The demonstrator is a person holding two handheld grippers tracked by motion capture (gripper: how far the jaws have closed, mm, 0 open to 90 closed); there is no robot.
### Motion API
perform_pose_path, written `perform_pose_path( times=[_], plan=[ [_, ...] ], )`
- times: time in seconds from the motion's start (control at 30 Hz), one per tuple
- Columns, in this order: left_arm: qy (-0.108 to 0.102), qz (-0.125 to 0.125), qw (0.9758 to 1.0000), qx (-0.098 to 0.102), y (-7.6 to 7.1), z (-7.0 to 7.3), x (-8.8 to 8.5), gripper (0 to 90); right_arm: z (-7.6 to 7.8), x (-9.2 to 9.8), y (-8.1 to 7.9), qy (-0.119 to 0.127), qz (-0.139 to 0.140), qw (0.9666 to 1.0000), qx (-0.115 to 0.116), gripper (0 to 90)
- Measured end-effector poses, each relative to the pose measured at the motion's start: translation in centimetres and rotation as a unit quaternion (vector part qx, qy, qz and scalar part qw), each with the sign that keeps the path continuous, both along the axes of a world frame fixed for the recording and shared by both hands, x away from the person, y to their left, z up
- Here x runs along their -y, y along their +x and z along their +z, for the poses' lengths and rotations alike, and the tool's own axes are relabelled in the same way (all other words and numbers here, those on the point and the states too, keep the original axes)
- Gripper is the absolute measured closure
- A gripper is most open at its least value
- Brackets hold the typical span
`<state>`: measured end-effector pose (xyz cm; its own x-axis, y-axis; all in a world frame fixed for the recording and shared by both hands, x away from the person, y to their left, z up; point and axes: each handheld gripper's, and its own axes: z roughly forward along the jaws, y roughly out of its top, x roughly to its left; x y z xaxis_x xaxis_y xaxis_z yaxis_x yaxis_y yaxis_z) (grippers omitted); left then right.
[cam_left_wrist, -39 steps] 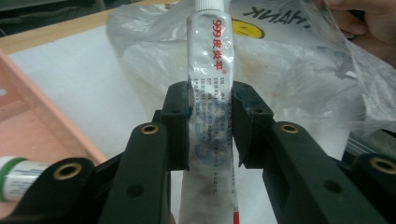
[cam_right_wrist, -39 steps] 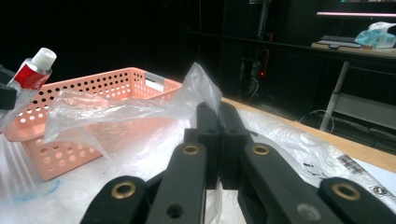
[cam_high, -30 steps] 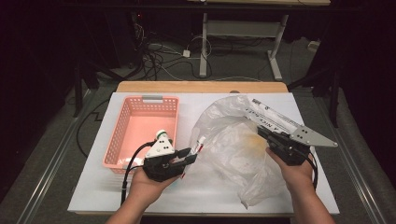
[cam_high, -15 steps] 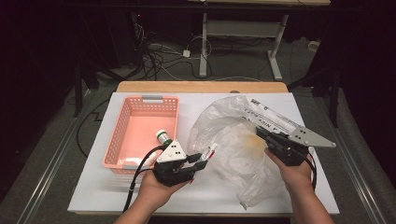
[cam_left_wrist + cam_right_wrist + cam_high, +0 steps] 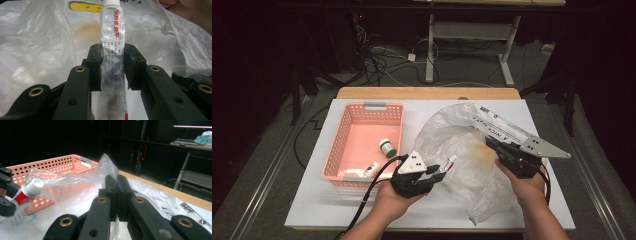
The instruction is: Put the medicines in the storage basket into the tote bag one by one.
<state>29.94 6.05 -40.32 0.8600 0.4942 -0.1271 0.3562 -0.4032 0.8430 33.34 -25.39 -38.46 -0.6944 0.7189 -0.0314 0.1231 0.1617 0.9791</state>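
Note:
My left gripper (image 5: 443, 170) is shut on a white ointment tube (image 5: 450, 162) with red print. In the left gripper view the tube (image 5: 112, 35) stands upright between the jaws, cap away from me, just in front of the clear plastic bag (image 5: 42, 45). The bag (image 5: 462, 145) lies crumpled on the table's right half. My right gripper (image 5: 490, 142) is shut on a fold of its upper edge and holds it raised. The right gripper view shows that pinched fold (image 5: 108, 166) above the closed jaws of the right gripper (image 5: 117, 180), with the tube's white cap (image 5: 33, 186) at the left.
A pink perforated basket (image 5: 364, 107) sits left of the bag. It holds a small green-capped bottle (image 5: 386, 147) and a white tube-like item (image 5: 372, 169) near its front wall. The white tabletop (image 5: 562, 210) ends close to my hands. Cables and table legs (image 5: 430, 50) lie beyond the far edge.
My left hand has carried the tube rightward, from the basket's front corner to the bag's left side. The right gripper has kept its hold on the bag.

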Motion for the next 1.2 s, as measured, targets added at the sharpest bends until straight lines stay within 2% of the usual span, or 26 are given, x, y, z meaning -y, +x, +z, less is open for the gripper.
perform_pose_path(
  times=[0.4,0.57,0.8,0.9,1.07,1.2],
  plan=[
    [-0.001,0.009,1.0,-0.003,1.6,-0.3,3.8,68.0,0.0,-0.2,-0.1,0.002,0.004,1.0,-0.003,90.0],
    [0.012,0.019,0.9997,0.006,2.4,-0.3,5.6,68.1,0.0,0.0,-0.1,0.002,0.003,1.0,-0.003,90.0],
    [0.021,0.029,0.9993,0.007,3.6,-0.9,7.7,68.1,0.1,0.1,-0.1,0.005,0.004,1.0,-0.001,90.0],
    [0.03,0.038,0.9988,-0.001,4.6,-1.6,8.2,68.0,0.0,0.1,0.0,0.004,0.004,1.0,-0.001,90.0],
    [0.048,0.05,0.9976,-0.001,6.2,-2.6,8.9,68.0,0.2,0.1,-0.1,0.007,0.005,1.0,0.001,90.0],
    [0.049,0.05,0.9976,0.003,7.0,-2.8,9.1,68.0,0.2,0.1,-0.1,0.011,0.005,0.9999,0.001,90.0]
  ],
)
